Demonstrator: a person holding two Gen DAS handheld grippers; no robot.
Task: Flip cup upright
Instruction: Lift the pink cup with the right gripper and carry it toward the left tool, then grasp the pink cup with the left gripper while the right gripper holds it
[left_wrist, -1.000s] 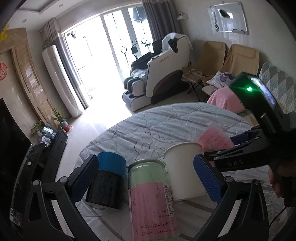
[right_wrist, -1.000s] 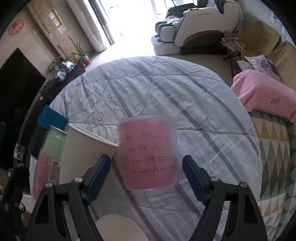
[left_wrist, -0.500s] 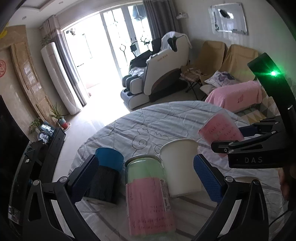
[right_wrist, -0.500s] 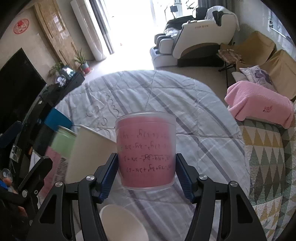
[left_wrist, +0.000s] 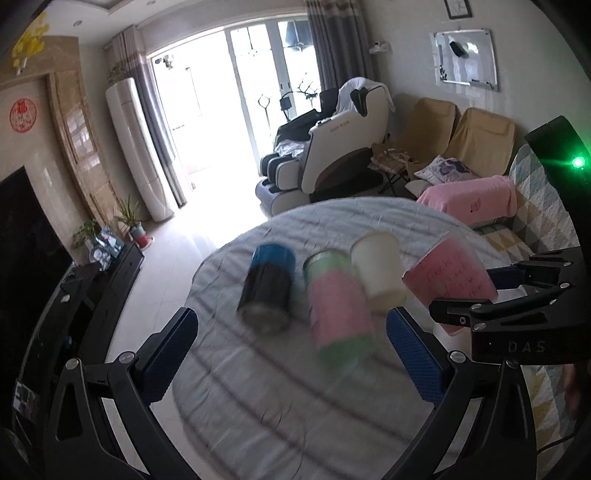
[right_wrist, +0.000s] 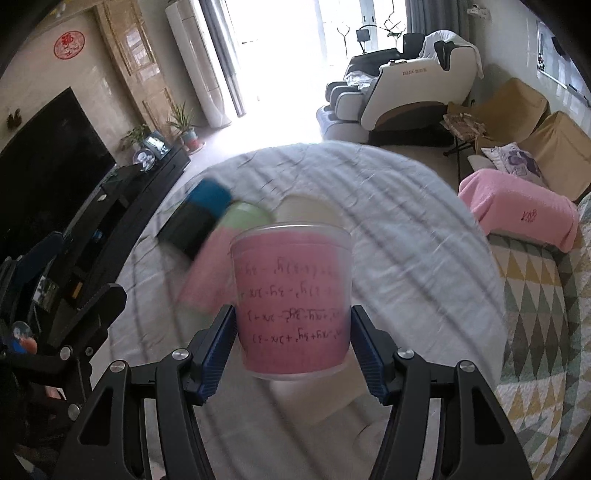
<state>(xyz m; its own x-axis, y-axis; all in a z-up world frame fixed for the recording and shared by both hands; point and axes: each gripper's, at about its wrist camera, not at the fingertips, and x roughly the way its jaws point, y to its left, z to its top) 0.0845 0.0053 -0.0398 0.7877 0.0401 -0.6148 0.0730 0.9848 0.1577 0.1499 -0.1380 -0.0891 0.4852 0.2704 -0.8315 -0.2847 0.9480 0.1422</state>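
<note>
A pink translucent cup (right_wrist: 291, 306) with upside-down handwriting is held between the blue pads of my right gripper (right_wrist: 293, 350), lifted above the table. The cup stands upside down, its wider rim at the bottom. In the left wrist view the same cup (left_wrist: 448, 280) hangs tilted at the right, gripped by the right gripper (left_wrist: 491, 295). My left gripper (left_wrist: 291, 354) is open and empty, raised above the table in front of the other containers.
On the quilt-covered round table (left_wrist: 280, 406) stand a white paper cup (left_wrist: 378, 269), a pink-and-green can (left_wrist: 336, 310) and a black-and-blue container (left_wrist: 267, 288). Another white cup (right_wrist: 314, 402) sits under the held cup. A sofa with a pink blanket (right_wrist: 517, 206) is to the right.
My right gripper has lifted the pink cup higher off the table. My left gripper has risen and pulled back, so the containers look farther away and blurred.
</note>
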